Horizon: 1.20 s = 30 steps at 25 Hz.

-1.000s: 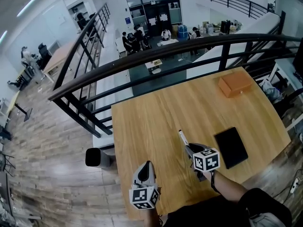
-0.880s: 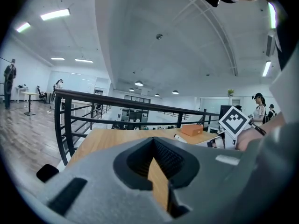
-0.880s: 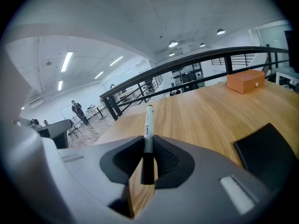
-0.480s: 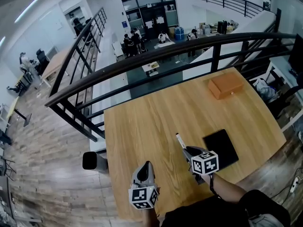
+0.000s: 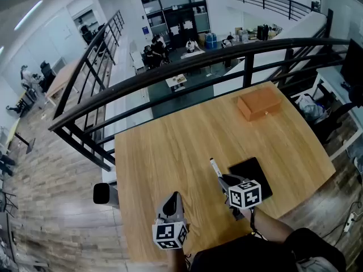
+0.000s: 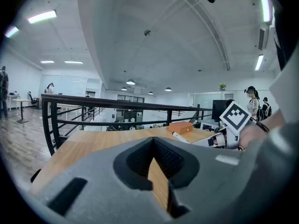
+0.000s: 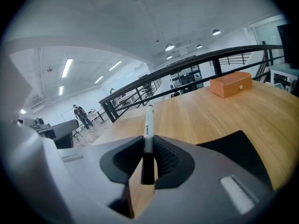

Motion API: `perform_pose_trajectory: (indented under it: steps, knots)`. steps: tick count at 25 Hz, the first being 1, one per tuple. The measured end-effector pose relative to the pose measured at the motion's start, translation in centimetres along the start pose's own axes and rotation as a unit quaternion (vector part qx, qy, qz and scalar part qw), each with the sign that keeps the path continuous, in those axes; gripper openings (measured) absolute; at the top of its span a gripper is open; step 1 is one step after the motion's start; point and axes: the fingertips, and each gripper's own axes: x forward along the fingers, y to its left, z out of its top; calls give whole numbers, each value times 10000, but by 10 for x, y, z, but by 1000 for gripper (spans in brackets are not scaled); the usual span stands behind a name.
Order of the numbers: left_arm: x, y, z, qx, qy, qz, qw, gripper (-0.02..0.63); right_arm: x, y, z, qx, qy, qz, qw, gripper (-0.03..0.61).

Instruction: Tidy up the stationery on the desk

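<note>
Now the pale wooden desk [image 5: 170, 146] sits further left in the head view than a second ago. The flat black rectangular pad [image 5: 253, 171] and the orange-brown box [image 5: 258, 104] near the far edge have shifted left with it. The pad's near corner is now hidden behind the right gripper [image 5: 224, 181]; earlier it lay clear to that gripper's right. The left gripper [image 5: 174, 200] has its jaws pressed together on nothing, above the desk's near edge. The right gripper is clamped on the black end of a white marker pen [image 5: 215, 167], which points toward the far side. The print on the pen's barrel is too small to read.
</note>
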Motion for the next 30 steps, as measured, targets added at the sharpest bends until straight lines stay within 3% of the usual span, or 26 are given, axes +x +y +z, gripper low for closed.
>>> perform_pose_trajectory:
  steps: [15,30]
  knots:
    - [25,-66,8,161,76,-110,9998,-3,-54,-79,4,176,-141,-233,9995,80]
    - [41,-118,6,244,83,102,9996,-3,-87,-158,-7,148,2,-403,9991,80]
